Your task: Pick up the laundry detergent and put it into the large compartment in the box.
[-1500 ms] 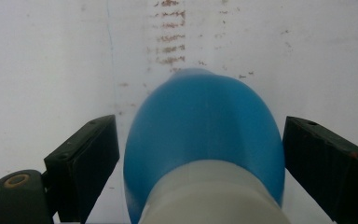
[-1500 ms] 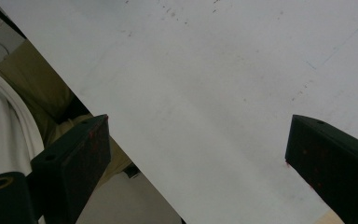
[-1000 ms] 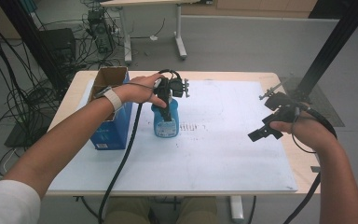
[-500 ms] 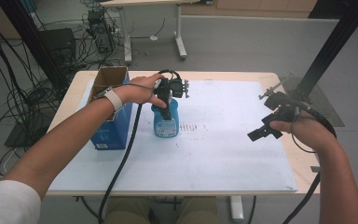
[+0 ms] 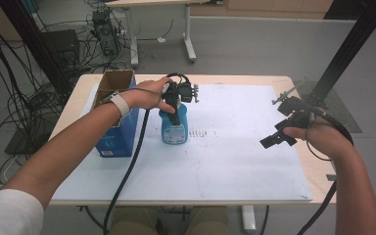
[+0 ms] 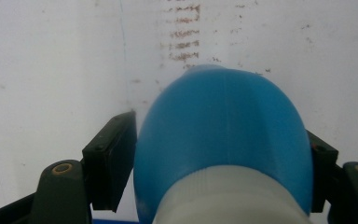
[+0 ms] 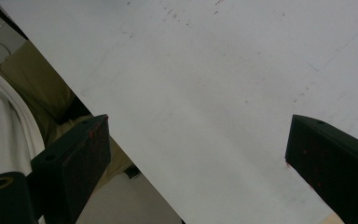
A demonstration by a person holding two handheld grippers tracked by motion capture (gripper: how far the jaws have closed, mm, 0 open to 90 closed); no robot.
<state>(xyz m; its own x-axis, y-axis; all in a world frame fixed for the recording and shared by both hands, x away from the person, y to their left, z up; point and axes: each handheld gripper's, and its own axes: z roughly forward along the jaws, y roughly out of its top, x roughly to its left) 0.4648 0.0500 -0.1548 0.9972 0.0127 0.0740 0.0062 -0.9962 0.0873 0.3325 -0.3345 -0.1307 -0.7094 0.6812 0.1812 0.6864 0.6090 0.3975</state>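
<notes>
We hold bottle (image 6: 223,140) between left gripper (image 6: 219,154) jaws, clamped at neck, near table (image 5: 254,161) rear edge; right gripper (image 7: 196,154) wide open, empty.

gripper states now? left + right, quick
Left gripper: shut on the blue bottle, fingers against both its sides.
Right gripper: open, nothing between its fingers, above the white sheet.

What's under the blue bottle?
The bottle stands on the white sheet beside some brown marks. The left gripper is closed around it. The sheet right beneath the bottle is covered.
</notes>
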